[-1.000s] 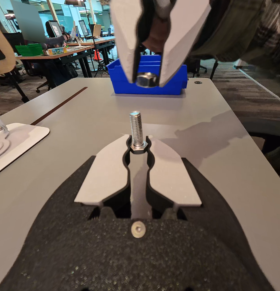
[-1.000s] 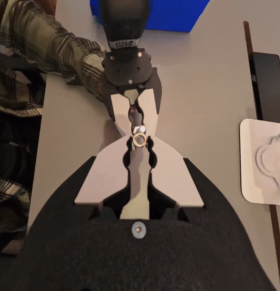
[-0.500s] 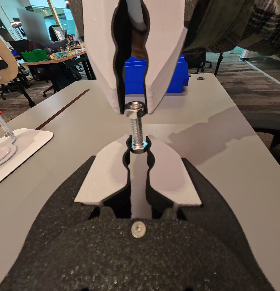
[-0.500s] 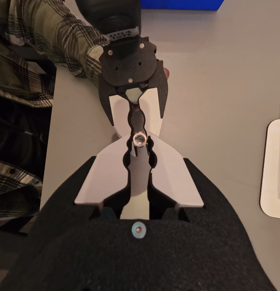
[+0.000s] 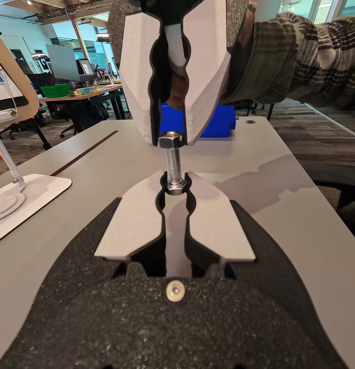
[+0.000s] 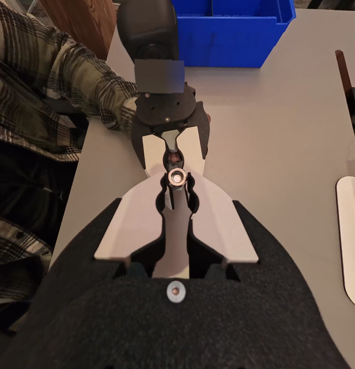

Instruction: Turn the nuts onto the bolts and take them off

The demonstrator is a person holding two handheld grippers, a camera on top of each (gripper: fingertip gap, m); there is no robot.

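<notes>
A: Over the grey counter (image 5: 252, 199), your left claw (image 5: 175, 186) is clamped narrow on the hex head of the bolt (image 5: 173, 165), which stands upright, thread pointing up.

B: And your right claw (image 5: 170, 140)?

A: It reaches down from above and pinches the nut (image 5: 170, 140) between its tips. That nut sits on the top end of the bolt. How far it's threaded on, can't tell.

B: Right wrist view?

A: Looks straight down: nut (image 6: 177, 177) in your right claw (image 6: 177, 179), bolt end visible in its hole, left claw (image 6: 175, 169) just underneath, facing you.

B: Anything else?

A: Blue bin (image 6: 228, 38) at the counter's far end, well apart from the bolt. White flat stand base (image 5: 30, 191) off to one side. Your plaid sleeve (image 6: 62, 79) behind the left claw.
</notes>
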